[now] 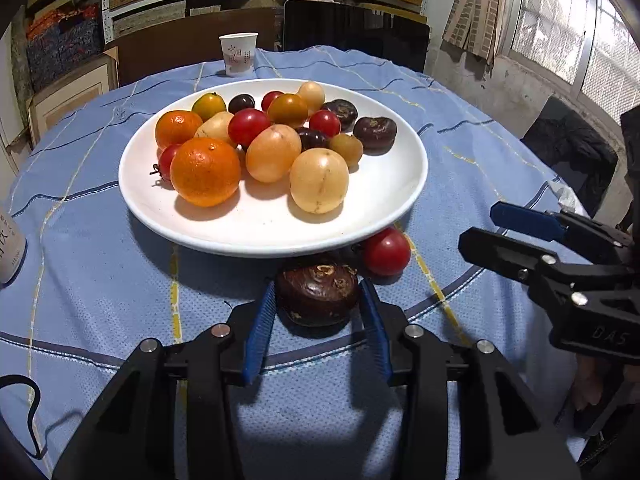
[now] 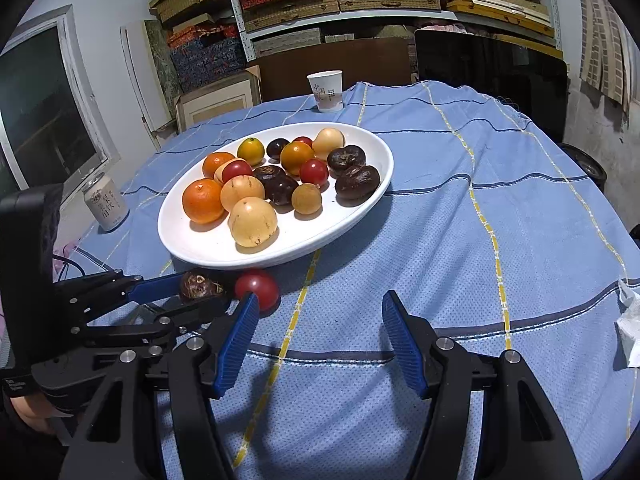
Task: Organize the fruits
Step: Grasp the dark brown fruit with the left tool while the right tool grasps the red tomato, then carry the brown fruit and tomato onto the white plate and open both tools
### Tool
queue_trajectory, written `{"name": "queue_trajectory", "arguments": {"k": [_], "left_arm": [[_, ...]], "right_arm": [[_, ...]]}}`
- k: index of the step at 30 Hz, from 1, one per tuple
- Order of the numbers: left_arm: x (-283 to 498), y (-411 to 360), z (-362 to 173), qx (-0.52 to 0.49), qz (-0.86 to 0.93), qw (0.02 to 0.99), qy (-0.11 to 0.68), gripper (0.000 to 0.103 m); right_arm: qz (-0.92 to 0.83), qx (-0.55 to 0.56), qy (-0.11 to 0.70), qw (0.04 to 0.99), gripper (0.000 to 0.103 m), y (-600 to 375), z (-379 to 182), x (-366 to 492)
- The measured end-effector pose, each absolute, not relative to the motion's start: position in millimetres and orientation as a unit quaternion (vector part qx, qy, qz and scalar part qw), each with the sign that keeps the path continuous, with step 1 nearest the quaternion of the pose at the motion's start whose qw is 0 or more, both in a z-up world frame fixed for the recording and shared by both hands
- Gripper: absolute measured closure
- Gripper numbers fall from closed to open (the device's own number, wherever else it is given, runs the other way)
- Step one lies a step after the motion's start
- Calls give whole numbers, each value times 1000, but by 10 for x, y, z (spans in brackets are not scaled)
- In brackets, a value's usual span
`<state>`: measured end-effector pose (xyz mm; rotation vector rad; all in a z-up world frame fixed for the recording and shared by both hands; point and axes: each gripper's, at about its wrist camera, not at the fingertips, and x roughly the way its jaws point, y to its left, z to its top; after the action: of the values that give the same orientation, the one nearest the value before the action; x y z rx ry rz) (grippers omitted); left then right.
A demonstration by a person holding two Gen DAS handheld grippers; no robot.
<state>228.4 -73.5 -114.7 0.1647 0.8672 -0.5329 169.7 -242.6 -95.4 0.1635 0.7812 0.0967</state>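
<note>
Fruits (image 1: pixel 272 148) lie heaped on a white plate (image 1: pixel 384 200) in the middle of a table under a blue striped tablecloth (image 1: pixel 100 272): oranges, red cherry tomatoes, pale yellow round fruits and dark brown water chestnuts. Two pieces sit off the plate, just beside its near rim: a dark water chestnut (image 1: pixel 318 294) and a red tomato (image 1: pixel 386 251), close to each other on the cloth.

The left gripper (image 1: pixel 319 316) stands with its blue pads on either side of the water chestnut, at or very near its flanks; whether they press it cannot be told. The right gripper (image 2: pixel 316 336) hovers over bare cloth with its jaws spread wide and nothing between them.

A white paper cup (image 1: pixel 239 54) with red Chinese characters, too small to read, stands beyond the plate. A pale drink can (image 2: pixel 105 202) printed with dark Chinese characters stands at the plate's left. The right gripper's body bears embossed letters resembling "DAS".
</note>
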Motion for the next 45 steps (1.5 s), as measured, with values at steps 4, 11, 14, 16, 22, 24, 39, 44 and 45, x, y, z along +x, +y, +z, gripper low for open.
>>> {"name": "queue_trajectory", "arguments": {"k": [4, 11, 14, 16, 22, 24, 39, 44, 45], "left_arm": [[2219, -684, -1090, 71, -247, 880, 400, 61], [2152, -598, -1048, 69, -228, 889, 391, 61], [2216, -575, -1102, 61, -225, 882, 409, 61], [2247, -599, -1141, 63, -231, 876, 420, 61], [2387, -657, -1194, 64, -221, 871, 433, 55], [2388, -631, -1178, 58, -224, 874, 428, 61], [2082, -235, -948, 2, -230, 897, 378, 61], [2112, -217, -993, -3, -226, 893, 390, 61], [2114, -217, -994, -4, -226, 893, 390, 61]], "right_arm": [[51, 73, 389, 917, 38, -2397, -973, 1726], [71, 39, 412, 908, 38, -2214, -1024, 1839], [70, 36, 416, 906, 38, -2173, -1035, 1899], [69, 37, 414, 907, 38, -2170, -1028, 1902], [66, 46, 414, 907, 38, -2206, -1041, 1872], [65, 48, 413, 907, 38, -2220, -1033, 1860], [91, 25, 429, 898, 38, -2040, -1055, 2027], [92, 16, 443, 892, 62, -1913, -1144, 2182], [100, 19, 444, 890, 73, -1906, -1136, 2178]]}}
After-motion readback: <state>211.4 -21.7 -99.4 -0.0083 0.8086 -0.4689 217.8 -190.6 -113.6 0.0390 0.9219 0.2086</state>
